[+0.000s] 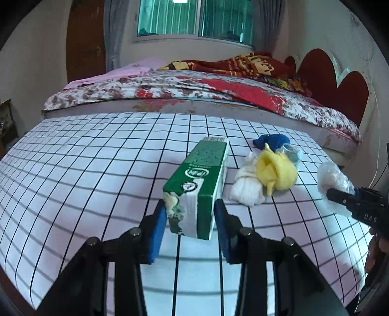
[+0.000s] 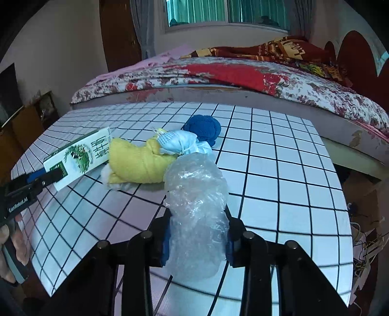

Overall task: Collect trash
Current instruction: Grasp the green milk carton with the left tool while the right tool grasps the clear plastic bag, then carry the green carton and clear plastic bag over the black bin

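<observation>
Green carton [image 1: 199,192] clamped in left view, plastic wad [image 2: 197,214] in right

A bed [image 1: 218,97] with a floral quilt [image 2: 243,75] stands beyond the grid-patterned table [image 1: 85,158], under a window [image 1: 194,17].

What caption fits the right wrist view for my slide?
Right gripper clamps crumpled clear plastic above the grid-patterned table, socks beside it.

Each black hand-held gripper [image 1: 190,216] [image 2: 197,233] has blue finger pads, round silver pivot screws and white lettering on its body.
</observation>
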The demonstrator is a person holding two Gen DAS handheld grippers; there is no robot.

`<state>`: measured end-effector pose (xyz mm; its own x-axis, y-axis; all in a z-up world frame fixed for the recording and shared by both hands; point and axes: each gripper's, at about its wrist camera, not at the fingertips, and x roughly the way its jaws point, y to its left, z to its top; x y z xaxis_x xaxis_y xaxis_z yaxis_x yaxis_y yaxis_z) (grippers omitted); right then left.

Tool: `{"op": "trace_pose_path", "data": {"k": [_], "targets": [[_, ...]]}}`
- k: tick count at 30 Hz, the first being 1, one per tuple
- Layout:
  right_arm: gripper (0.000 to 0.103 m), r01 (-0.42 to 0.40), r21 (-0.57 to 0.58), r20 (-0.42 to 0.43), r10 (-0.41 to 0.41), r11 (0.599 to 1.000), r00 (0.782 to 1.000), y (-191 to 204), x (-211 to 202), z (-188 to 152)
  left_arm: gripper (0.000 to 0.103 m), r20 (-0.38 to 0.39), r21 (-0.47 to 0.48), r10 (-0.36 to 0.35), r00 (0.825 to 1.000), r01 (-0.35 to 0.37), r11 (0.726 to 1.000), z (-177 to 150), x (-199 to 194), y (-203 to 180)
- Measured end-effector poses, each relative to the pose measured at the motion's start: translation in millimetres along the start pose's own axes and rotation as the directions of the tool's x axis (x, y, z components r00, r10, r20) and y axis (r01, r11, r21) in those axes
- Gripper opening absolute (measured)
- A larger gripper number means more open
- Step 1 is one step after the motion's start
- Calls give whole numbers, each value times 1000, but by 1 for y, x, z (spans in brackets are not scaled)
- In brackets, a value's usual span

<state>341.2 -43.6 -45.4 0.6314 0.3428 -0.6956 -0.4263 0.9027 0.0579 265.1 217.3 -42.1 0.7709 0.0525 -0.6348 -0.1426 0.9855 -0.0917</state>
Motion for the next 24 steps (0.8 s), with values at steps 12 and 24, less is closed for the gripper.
{"op": "trace_pose_path", "data": {"k": [12, 24], "targets": [[36, 6, 27, 97, -8, 1000, 995, 1, -77, -33, 38, 61, -5, -39, 997, 40, 999, -30, -72, -30], [36, 60, 53, 132, -67, 997, 989, -5, -150, -81, 38, 108, 114, -156, 982, 144, 983, -57, -124, -91]]}}
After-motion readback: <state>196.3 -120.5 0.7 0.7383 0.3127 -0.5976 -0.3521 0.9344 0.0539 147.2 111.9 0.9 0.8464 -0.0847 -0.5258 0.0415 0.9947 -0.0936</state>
